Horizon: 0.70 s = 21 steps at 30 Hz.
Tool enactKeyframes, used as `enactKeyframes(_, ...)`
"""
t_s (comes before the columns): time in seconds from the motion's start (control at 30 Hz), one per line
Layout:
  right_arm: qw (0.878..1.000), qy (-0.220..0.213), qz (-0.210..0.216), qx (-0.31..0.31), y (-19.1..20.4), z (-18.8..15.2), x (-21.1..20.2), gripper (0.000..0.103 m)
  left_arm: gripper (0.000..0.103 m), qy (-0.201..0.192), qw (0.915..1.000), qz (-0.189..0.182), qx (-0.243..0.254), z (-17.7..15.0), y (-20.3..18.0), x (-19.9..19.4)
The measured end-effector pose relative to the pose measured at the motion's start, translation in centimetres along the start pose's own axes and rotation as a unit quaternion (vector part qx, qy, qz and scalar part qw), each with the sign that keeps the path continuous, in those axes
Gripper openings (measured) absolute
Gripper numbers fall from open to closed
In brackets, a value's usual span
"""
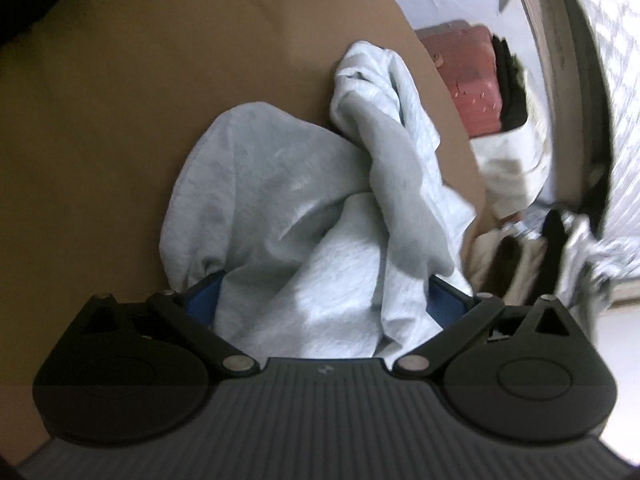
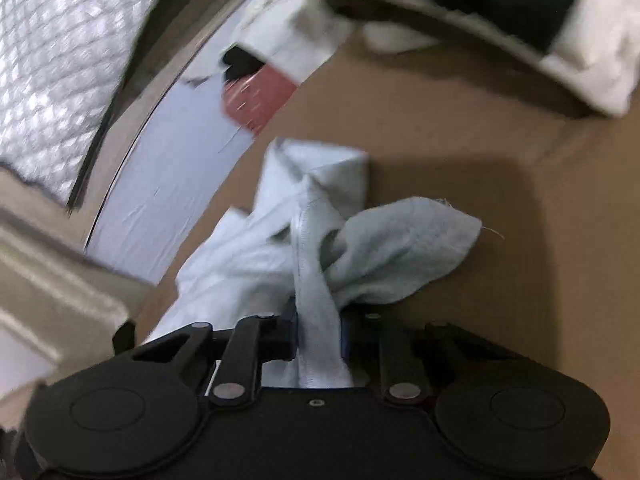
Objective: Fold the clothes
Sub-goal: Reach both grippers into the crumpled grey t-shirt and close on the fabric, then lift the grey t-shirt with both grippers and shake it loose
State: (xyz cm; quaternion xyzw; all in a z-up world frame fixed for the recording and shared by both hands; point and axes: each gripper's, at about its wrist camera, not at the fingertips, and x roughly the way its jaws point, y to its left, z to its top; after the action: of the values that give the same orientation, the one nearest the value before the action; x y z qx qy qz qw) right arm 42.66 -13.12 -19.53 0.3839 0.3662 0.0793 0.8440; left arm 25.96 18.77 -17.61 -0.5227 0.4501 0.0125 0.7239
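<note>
Two grippers meet the same pale blue-grey garment (image 1: 304,216), one in each wrist view. Nearest the left wrist camera, the left gripper (image 1: 326,292) has its jaws spread wide, blue pads showing at either side, and a thick bunch of the cloth fills the gap between them; whether the pads actually press on it cannot be told, though the jaws are plainly apart rather than clenched. Beyond those fingers the garment mounds up in soft folds on the brown surface (image 1: 120,128), a rounded lobe to the left and a twisted rope of fabric rising to the far right. Nearest the right wrist camera, the right gripper (image 2: 318,322) is clenched on a narrow hemmed strip of the garment (image 2: 316,240), the fingers drawn close with the cloth pinched between them. Past the fingertips the fabric fans out, a frayed flap to the right and a folded corner farther off, all lying over the brown surface (image 2: 500,160). Farther away in the left view, past the right edge of the brown surface, sit a red case (image 1: 472,76) and a heap of white cloth (image 1: 516,160), both blurred. Far off in the right view, a white and black bundle (image 2: 520,12) lies across the top, and a quilted white panel (image 2: 60,60) fills the far left.
</note>
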Motion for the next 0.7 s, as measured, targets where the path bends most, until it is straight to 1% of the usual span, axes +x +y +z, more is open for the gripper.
enactKeyframes(0.07, 1.000, 0.016, 0.021, 0.005, 0.4, -0.9, 0.2, 0.022, 0.099, 0.015, 0.9997, -0.018, 0.004, -0.3, -0.4, 0.3)
enactKeyframes(0.1, 0.999, 0.023, 0.034, 0.015, 0.4, -1.3, 0.2, 0.022, 0.096, 0.023, 0.9993, -0.027, 0.006, -0.4, -0.6, 0.4)
enactKeyframes(0.13, 0.998, 0.029, 0.044, 0.023, 0.4, -1.7, 0.1, 0.021, 0.089, 0.030, 0.9988, -0.037, 0.008, -0.6, -0.8, 0.5)
enactKeyframes(0.23, 0.998, 0.029, 0.052, 0.023, 0.5, -2.5, -0.9, 0.021, 0.079, 0.053, 0.9965, -0.064, 0.014, -1.0, -1.5, 0.9)
enactKeyframes(0.37, 0.997, 0.022, 0.070, 0.028, 0.4, -2.5, -2.9, 0.020, 0.078, 0.083, 0.9913, -0.100, 0.022, -1.6, -2.3, 1.5)
enactKeyframes(0.5, 0.996, 0.001, 0.088, 0.029, 0.5, -2.1, -5.5, 0.020, 0.078, 0.113, 0.9838, -0.136, 0.031, -2.3, -3.2, 2.0)
enactKeyframes(0.6, 0.997, -0.017, 0.078, 0.011, 0.8, -2.2, -8.4, 0.020, 0.078, 0.130, 0.9815, -0.135, 0.038, -3.7, -4.9, 2.1)
enactKeyframes(0.67, 0.997, -0.033, 0.072, 0.003, 0.7, -2.6, -10.9, 0.020, 0.078, 0.141, 0.9777, -0.141, 0.065, -4.8, -6.4, 2.1)
enactKeyframes(0.7, 0.997, -0.041, 0.069, 0.003, 0.4, -2.9, -12.2, 0.020, 0.078, 0.152, 0.9739, -0.145, 0.087, -5.5, -7.3, 2.2)
